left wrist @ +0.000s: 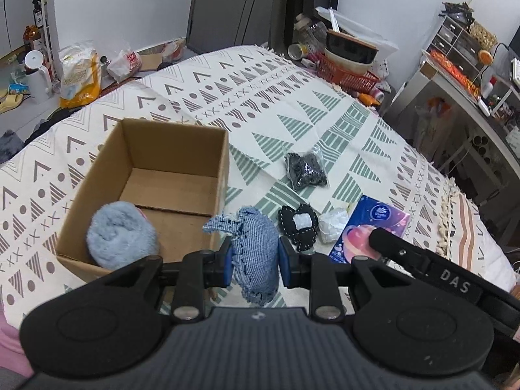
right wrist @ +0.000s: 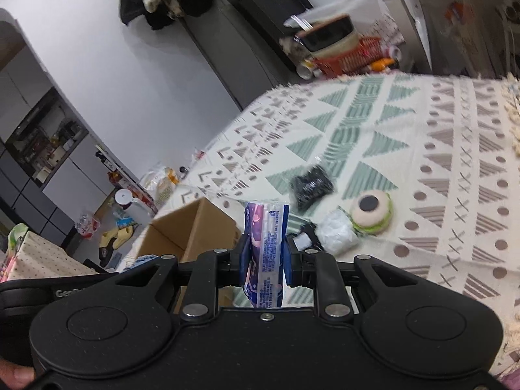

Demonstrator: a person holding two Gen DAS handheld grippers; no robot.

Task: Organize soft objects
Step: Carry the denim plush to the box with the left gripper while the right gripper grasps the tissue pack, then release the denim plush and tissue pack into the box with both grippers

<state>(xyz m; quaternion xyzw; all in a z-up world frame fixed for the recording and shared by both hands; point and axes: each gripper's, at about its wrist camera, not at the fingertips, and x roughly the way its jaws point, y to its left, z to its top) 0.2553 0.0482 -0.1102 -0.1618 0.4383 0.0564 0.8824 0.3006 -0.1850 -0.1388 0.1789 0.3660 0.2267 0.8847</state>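
Left wrist: blue cloth (left wrist: 255, 253) between jaws.

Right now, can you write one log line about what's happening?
left gripper: shut on blue cloth | right gripper: shut on tissue pack | cardboard box: holds fluffy blue sock

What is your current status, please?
Left hand-held gripper shut on blue cloth beside box. Right hand-held gripper shut on tissue pack. Blue towel boxed. Nothing blocking.

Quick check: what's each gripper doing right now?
Left gripper: shut on the blue striped cloth bundle.
Right gripper: shut on the purple plastic tissue pack.
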